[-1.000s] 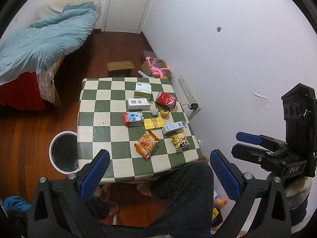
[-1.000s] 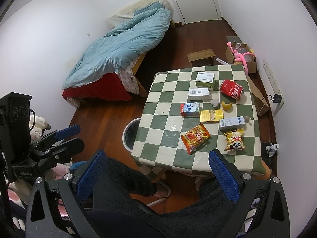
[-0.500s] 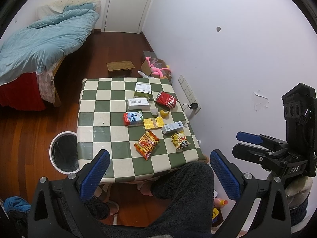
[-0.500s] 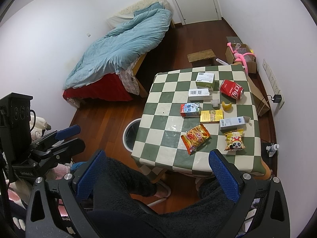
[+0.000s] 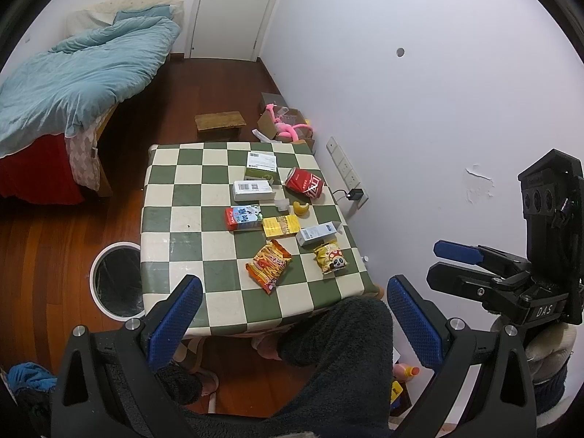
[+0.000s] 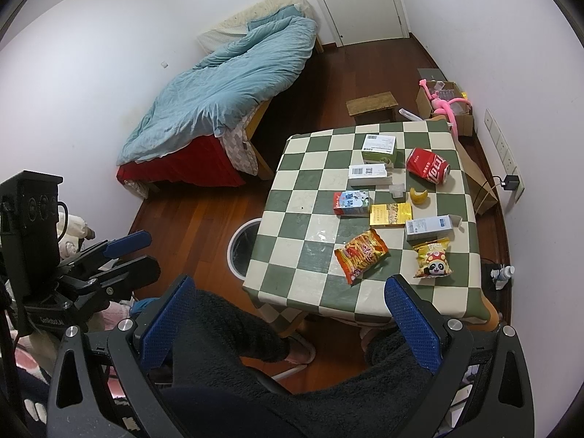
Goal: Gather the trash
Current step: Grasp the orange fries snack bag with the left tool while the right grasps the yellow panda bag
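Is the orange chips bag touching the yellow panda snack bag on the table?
Apart. The right wrist view shows bare checkered cloth between the orange chips bag and the yellow panda snack bag.

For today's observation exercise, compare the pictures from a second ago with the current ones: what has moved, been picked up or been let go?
Nothing has visibly changed. Both grippers, left and right, hang open above the person's lap, holding nothing, and the snack bags, boxes and red can lie untouched on the checkered table, with the trash bin beside it.

Blue-quilted bed [image 5: 76,84] — stool [image 5: 219,121] — white door [image 5: 233,7].
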`<action>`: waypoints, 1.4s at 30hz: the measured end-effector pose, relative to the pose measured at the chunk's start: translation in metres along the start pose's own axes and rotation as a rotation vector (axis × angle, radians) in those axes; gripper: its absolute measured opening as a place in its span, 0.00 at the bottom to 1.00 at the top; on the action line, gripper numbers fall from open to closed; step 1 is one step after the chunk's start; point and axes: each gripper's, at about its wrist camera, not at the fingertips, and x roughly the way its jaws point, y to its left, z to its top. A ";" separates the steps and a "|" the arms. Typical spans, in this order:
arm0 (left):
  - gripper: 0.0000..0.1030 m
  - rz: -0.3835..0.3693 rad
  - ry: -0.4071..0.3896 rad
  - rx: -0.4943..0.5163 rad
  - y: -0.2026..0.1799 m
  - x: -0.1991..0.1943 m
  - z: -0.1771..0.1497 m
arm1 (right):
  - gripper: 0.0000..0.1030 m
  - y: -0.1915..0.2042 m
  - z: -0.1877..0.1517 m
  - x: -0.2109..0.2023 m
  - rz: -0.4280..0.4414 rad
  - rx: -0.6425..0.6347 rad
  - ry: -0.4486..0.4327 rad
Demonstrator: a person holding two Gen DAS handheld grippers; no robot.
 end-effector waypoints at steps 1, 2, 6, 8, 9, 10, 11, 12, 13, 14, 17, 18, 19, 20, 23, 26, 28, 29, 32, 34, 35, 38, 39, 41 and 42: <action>1.00 0.001 0.001 0.001 -0.001 0.001 0.001 | 1.00 0.000 0.000 0.000 0.000 0.000 0.000; 1.00 0.000 -0.001 -0.001 0.000 0.001 -0.001 | 1.00 0.001 0.001 0.000 0.001 -0.001 0.001; 1.00 0.077 -0.017 0.004 0.003 0.013 -0.001 | 1.00 -0.002 0.002 0.002 -0.005 0.031 -0.009; 1.00 0.194 -0.030 0.013 0.011 0.035 -0.002 | 1.00 -0.007 0.007 0.004 -0.031 0.071 -0.024; 1.00 0.228 -0.028 0.015 0.015 0.045 -0.002 | 1.00 -0.015 0.007 0.008 -0.051 0.115 -0.037; 1.00 0.266 -0.022 0.017 0.019 0.058 -0.003 | 1.00 -0.021 0.008 0.011 -0.059 0.148 -0.044; 1.00 0.310 -0.009 0.019 0.026 0.076 -0.004 | 1.00 -0.034 0.008 0.017 -0.077 0.202 -0.054; 1.00 0.339 0.009 0.021 0.031 0.094 -0.005 | 1.00 -0.043 0.007 0.022 -0.090 0.240 -0.059; 1.00 0.362 0.034 0.023 0.037 0.111 -0.006 | 1.00 -0.059 0.005 0.032 -0.110 0.295 -0.062; 1.00 0.371 0.058 0.024 0.043 0.127 -0.007 | 1.00 -0.074 0.002 0.043 -0.130 0.346 -0.063; 1.00 0.388 0.125 0.035 0.055 0.173 -0.011 | 1.00 -0.120 -0.006 0.081 -0.236 0.440 -0.052; 1.00 0.389 0.151 0.049 0.058 0.188 -0.012 | 1.00 -0.130 -0.006 0.093 -0.260 0.441 -0.043; 1.00 0.393 0.175 0.062 0.059 0.204 -0.014 | 1.00 -0.145 -0.006 0.110 -0.305 0.443 -0.023; 1.00 0.397 0.209 0.086 0.059 0.223 -0.016 | 1.00 -0.157 -0.005 0.125 -0.329 0.444 0.002; 1.00 0.389 0.302 0.160 0.056 0.271 -0.021 | 1.00 -0.199 -0.004 0.172 -0.381 0.429 0.092; 1.00 0.336 0.385 0.220 0.050 0.306 -0.024 | 1.00 -0.231 -0.002 0.215 -0.428 0.399 0.182; 1.00 0.299 0.423 0.269 0.042 0.325 -0.025 | 1.00 -0.248 -0.001 0.239 -0.440 0.382 0.235; 1.00 0.291 0.437 0.289 0.038 0.332 -0.026 | 1.00 -0.254 -0.001 0.250 -0.442 0.370 0.260; 1.00 0.243 0.490 0.362 0.024 0.359 -0.029 | 1.00 -0.262 -0.002 0.274 -0.453 0.327 0.322; 1.00 0.211 0.520 0.391 0.018 0.373 -0.032 | 1.00 -0.266 -0.003 0.284 -0.457 0.313 0.353; 1.00 0.203 0.541 0.406 0.015 0.381 -0.035 | 1.00 -0.268 -0.004 0.288 -0.458 0.310 0.365; 0.97 0.192 0.576 0.434 0.012 0.397 -0.041 | 1.00 -0.273 -0.007 0.295 -0.455 0.311 0.382; 0.93 0.193 0.581 0.437 0.012 0.401 -0.042 | 1.00 -0.274 -0.008 0.297 -0.453 0.309 0.385; 0.89 0.196 0.585 0.442 0.011 0.405 -0.044 | 0.99 -0.276 -0.007 0.299 -0.456 0.305 0.391; 0.82 0.195 0.580 0.441 0.011 0.406 -0.045 | 0.98 -0.277 -0.006 0.300 -0.457 0.304 0.392</action>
